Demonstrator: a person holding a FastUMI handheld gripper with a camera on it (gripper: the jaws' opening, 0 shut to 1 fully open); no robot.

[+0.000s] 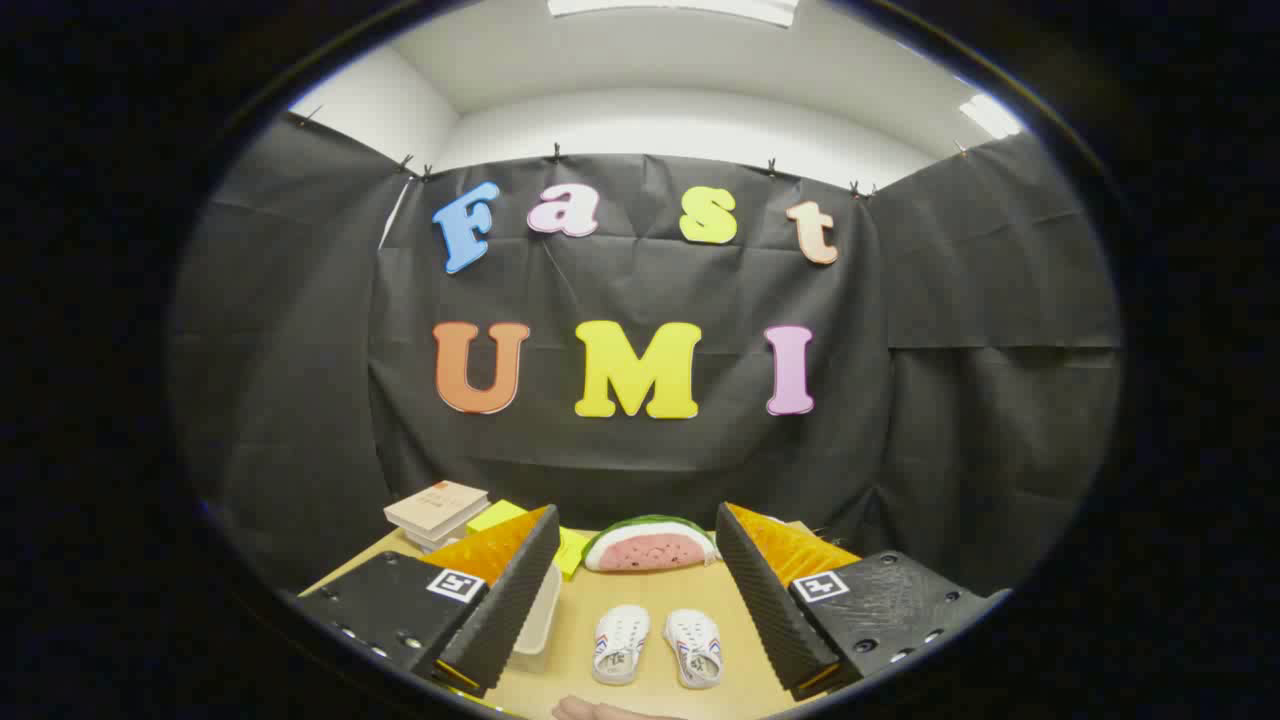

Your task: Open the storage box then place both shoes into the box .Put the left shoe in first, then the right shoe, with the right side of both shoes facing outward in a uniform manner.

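Observation:
Two small white shoes, a left one (620, 644) and a right one (695, 647), lie side by side on the wooden table (650, 590), toes pointing away from me. They sit between my fingers and a little below them. My gripper (637, 560) is open wide, with nothing between its fingers. A pale storage box (538, 617) stands just left of the shoes, mostly hidden behind my left finger (505, 600); I cannot tell whether its lid is up.
A watermelon-slice toy (650, 545) lies beyond the shoes at the back of the table. A stack of books (437, 512) and yellow-green blocks (497, 517) sit at the back left. A person's hand (590, 710) shows at the near table edge.

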